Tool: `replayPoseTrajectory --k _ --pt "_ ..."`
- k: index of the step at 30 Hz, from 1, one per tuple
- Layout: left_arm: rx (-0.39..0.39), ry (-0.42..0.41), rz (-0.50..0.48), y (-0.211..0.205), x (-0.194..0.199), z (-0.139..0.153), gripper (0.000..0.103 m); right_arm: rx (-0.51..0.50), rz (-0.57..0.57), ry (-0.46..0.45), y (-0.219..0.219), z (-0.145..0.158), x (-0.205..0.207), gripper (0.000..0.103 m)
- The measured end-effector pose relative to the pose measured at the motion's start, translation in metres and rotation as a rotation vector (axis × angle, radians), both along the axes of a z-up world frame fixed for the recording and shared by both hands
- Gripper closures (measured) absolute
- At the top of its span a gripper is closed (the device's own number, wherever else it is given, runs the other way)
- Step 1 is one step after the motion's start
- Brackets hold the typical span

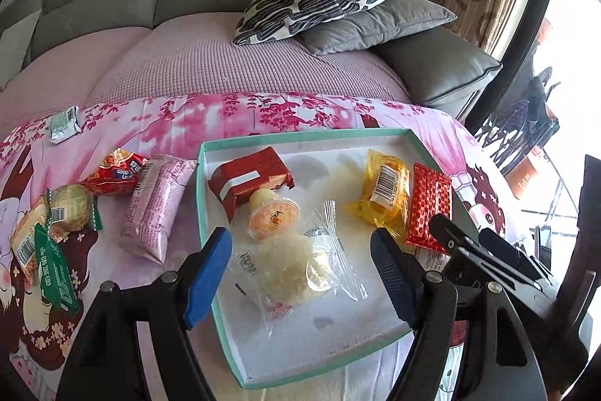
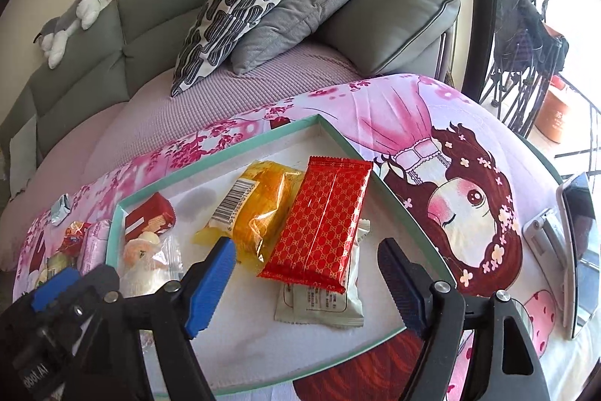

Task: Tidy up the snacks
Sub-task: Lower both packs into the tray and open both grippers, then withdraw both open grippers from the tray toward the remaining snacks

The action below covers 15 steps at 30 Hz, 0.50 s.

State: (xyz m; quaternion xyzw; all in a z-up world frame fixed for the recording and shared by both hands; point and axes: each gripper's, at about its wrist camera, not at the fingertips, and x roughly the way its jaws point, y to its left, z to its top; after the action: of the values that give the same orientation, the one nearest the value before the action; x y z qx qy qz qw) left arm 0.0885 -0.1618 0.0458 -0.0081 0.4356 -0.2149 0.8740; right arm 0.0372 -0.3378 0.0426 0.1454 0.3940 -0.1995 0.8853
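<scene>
I hold my left tool spread wide and empty above the teal-rimmed tray, its blue pads either side of a clear packet of pale snack that lies on the tray floor. Just beyond that packet sit an orange jelly cup and a dark red wrapper. My right tool is also spread and grips nothing; it hovers over the tray's right end, where a red patterned packet lies on top of a white packet and leans against a yellow packet. Outside the tray, on the pink printed cloth covering the surface, lie a pink packet, a red "Good Luck" bag, a round cake in clear wrap, a green packet and a small silver sachet. A phone on a stand is propped up at the far right.
</scene>
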Motion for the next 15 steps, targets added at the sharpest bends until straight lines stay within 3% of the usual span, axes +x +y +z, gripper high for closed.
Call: replayPoseTrajectory --k 15 --pt "0.033 0.028 0.178 0.05 0.013 -0.012 0.026 -0.021 0.089 0.025 0.033 -0.001 -0.004 0.022"
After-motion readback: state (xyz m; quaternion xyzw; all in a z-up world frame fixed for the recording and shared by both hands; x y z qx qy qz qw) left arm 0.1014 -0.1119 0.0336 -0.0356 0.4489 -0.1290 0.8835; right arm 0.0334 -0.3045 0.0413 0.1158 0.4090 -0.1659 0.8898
